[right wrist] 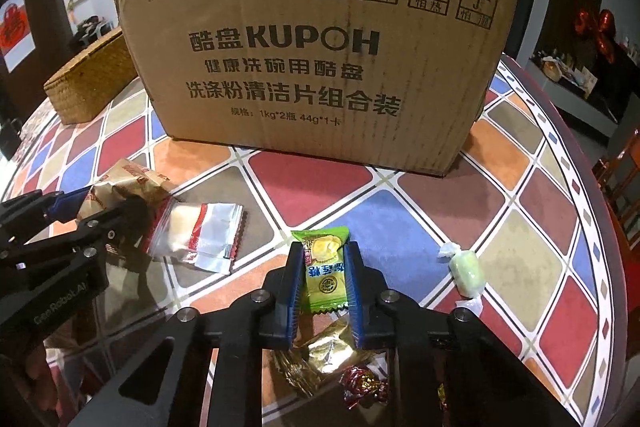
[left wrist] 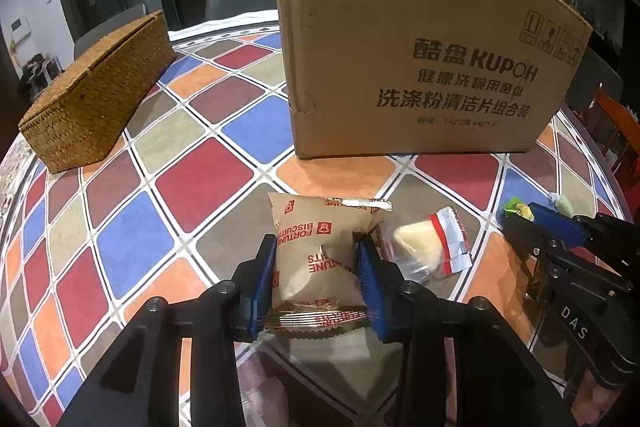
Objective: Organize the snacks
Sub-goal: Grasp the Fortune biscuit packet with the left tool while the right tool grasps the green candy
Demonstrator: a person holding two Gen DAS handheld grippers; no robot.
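From the left wrist, the left gripper [left wrist: 318, 259] has its blue pads pinched on the sides of a beige biscuit packet [left wrist: 316, 251] that lies on the table, the wrapper dented where the pads press — a side grip that suits a puffy pack, probably for lifting it toward a container. Just right of it lies a clear red-striped wafer packet [left wrist: 430, 247], and farther right the other tool reaches in. Behind stand a cardboard box [left wrist: 420, 67] and, well to the left, a lidded woven basket [left wrist: 96, 99].

From the right wrist, the right gripper [right wrist: 324, 267] is clamped on a small green candy packet [right wrist: 323, 267], held lengthwise between the pads. A pale green twist-wrapped sweet [right wrist: 466, 273] lies near on the right; gold and red wrappers [right wrist: 340, 363] sit beneath the tool.

The round table [right wrist: 360, 183] wears a cloth of coloured diamond tiles under a glossy cover — slippery for thin wrappers, I judge. The room behind is dim, with dark doors and a chair.
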